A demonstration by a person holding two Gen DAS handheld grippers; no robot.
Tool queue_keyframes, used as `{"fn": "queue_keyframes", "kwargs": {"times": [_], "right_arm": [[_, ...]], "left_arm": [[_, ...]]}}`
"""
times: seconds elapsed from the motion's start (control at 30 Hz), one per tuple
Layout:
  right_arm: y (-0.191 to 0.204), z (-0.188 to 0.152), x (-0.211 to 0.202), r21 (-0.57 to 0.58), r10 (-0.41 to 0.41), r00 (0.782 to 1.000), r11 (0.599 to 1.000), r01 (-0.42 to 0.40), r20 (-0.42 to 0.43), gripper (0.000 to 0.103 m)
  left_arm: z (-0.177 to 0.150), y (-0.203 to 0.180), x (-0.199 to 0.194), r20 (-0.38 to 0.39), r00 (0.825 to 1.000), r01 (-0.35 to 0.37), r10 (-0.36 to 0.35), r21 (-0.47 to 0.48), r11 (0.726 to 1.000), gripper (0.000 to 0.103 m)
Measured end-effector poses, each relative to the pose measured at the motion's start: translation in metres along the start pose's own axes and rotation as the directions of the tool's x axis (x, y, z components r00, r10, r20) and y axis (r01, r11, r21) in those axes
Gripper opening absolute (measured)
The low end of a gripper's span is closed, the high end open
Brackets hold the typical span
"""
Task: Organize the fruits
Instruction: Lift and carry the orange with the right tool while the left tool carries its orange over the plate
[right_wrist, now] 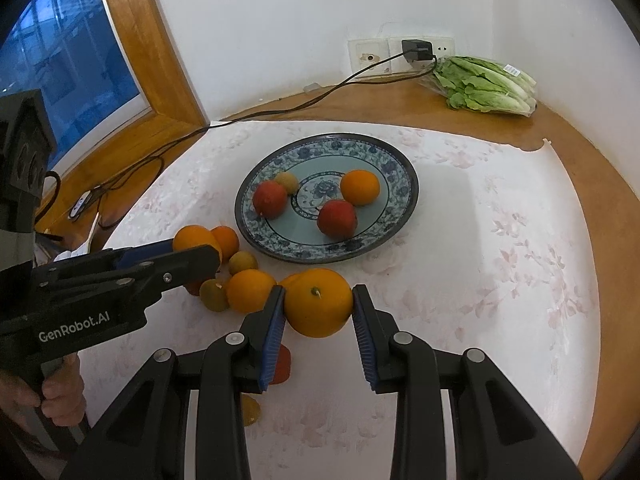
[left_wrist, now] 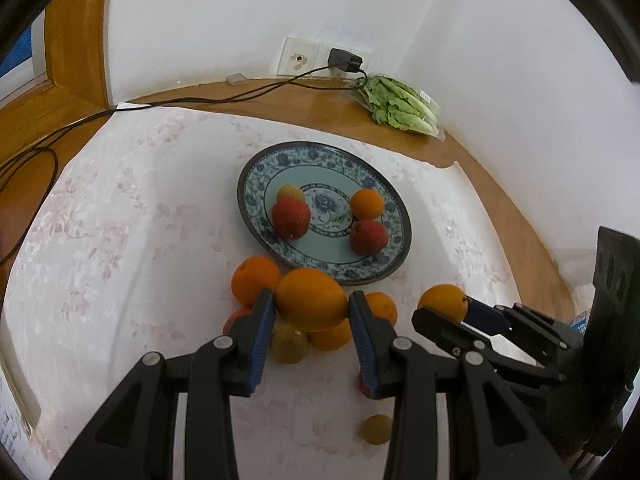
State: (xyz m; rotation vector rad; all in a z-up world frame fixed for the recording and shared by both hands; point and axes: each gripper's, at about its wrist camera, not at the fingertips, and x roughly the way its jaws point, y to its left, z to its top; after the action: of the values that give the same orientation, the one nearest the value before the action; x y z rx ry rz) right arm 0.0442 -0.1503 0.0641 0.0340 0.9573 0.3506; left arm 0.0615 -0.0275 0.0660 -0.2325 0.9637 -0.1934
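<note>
A blue-patterned plate [left_wrist: 249,194] [right_wrist: 400,168] lies on the flowered cloth and holds two red apples [left_wrist: 291,218] [right_wrist: 337,218], an orange [left_wrist: 367,203] [right_wrist: 360,187] and a small yellowish fruit [left_wrist: 291,191]. In the left wrist view my left gripper [left_wrist: 311,300] is shut on a large orange [left_wrist: 311,292], lifted over a heap of loose oranges [left_wrist: 256,280] and greenish fruits [left_wrist: 289,344] just in front of the plate. My right gripper [right_wrist: 318,298] is shut on another orange [right_wrist: 318,312]. Each gripper also shows in the other's view.
A bag of lettuce [left_wrist: 400,104] [right_wrist: 488,84] lies in the back right corner. A black charger [right_wrist: 418,50] is plugged into the wall, and its cable runs left across the wooden top. A window is at the left. A person's hand [right_wrist: 60,396] holds the left gripper.
</note>
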Motion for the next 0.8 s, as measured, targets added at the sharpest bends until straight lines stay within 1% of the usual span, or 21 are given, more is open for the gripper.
{"fn": "queue_keyframes", "kwargs": {"times": [0.4,0.8], "right_arm": [[-0.001,0.010,0.001,-0.003,0.003,1.000,1.000,-0.002,0.015,0.034],[-0.010,0.025,0.017,0.012,0.006,1.000,1.000,-0.006,0.016,0.034]], "left_arm": [[0.015,-0.002,0.009,0.003,1.000,-0.005,0.005,0.015,1.000,0.039],[0.027,-0.002,0.029,-0.010,1.000,-0.006,0.006,0.022,1.000,0.039]]}}
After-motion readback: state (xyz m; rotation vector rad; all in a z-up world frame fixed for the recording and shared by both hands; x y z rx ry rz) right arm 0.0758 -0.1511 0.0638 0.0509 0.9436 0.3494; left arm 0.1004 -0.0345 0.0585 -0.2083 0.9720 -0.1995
